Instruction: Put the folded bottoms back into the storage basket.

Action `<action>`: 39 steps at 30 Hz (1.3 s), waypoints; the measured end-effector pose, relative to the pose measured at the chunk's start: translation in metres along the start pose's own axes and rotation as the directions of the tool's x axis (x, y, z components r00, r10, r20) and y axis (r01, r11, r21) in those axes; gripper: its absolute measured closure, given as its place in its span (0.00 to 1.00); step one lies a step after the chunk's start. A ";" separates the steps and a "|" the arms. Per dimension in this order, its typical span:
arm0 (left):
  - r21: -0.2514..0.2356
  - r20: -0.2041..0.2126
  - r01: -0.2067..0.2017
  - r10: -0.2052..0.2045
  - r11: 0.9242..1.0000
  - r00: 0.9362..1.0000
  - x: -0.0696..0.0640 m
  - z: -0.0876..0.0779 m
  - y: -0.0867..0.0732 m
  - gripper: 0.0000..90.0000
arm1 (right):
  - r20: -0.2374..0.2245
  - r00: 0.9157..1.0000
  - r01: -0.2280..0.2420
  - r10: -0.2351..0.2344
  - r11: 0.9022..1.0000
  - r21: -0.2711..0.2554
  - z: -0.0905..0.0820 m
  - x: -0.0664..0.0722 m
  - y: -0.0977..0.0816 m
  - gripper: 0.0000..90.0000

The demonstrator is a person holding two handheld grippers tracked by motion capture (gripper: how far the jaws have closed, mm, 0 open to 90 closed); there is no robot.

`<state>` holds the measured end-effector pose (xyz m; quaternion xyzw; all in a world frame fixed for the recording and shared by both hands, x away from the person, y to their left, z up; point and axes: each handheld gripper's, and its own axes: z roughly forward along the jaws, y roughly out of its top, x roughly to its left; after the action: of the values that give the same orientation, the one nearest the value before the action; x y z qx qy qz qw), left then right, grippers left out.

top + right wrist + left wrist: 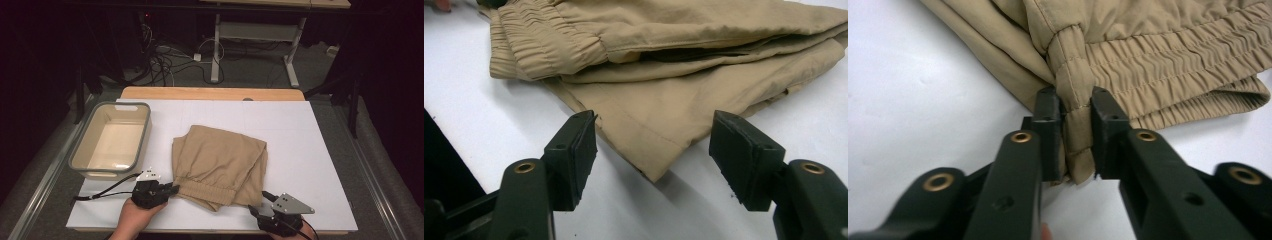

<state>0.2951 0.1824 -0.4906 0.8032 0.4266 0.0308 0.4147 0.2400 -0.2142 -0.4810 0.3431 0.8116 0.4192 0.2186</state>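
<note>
A folded tan garment point(220, 162) with an elastic waistband lies in the middle of the white board point(310, 150). My left gripper point(172, 189) sits at its near left corner. In the left gripper view the gripper point(1075, 100) is shut, with a fold of the waistband edge point(1075, 85) pinched between its pads. Off the garment's near right corner my right gripper point(265, 196) rests on the board. In the right gripper view that gripper point(654, 130) is open, and a cloth corner point(654, 160) lies between the jaws without touching either pad.
A grey-rimmed plastic tub point(80, 150) stands on the left of the board, beside the garment. The left gripper's cable point(102, 192) trails along the board's near left edge. Bare white surface lies to the right of the garment point(774, 105). Table legs and cables are beyond the far edge.
</note>
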 end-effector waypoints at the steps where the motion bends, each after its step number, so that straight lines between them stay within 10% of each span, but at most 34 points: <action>1: -0.004 -0.001 -0.011 0.011 1.000 1.000 0.000 0.000 0.000 0.86 | 0.002 1.000 0.002 -0.002 1.000 -0.003 0.000 0.000 0.000 0.40; 10: -0.004 -0.021 -0.102 0.102 0.995 0.995 0.000 -0.011 0.002 0.89 | 0.004 1.000 0.005 -0.005 1.000 -0.020 0.000 0.001 0.000 0.30; 14: 0.018 -0.095 -0.173 0.174 0.985 0.980 0.005 -0.022 -0.001 0.89 | 0.000 1.000 0.002 -0.002 0.999 -0.033 -0.001 0.000 0.000 0.28; 21: -0.002 -0.110 -0.224 0.222 0.975 0.969 0.009 -0.018 -0.008 0.89 | 0.015 1.000 -0.017 0.018 0.999 -0.052 0.001 -0.001 0.000 0.19; 39: -0.013 -0.073 -0.197 0.196 0.980 0.978 0.014 -0.017 -0.009 0.88 | 0.107 0.988 -0.099 0.107 0.992 -0.084 0.025 -0.024 0.026 0.01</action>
<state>0.2910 0.2065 -0.4899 0.8355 0.3595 0.1047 0.4022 0.2814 -0.2079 -0.4712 0.3986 0.7623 0.4416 0.2549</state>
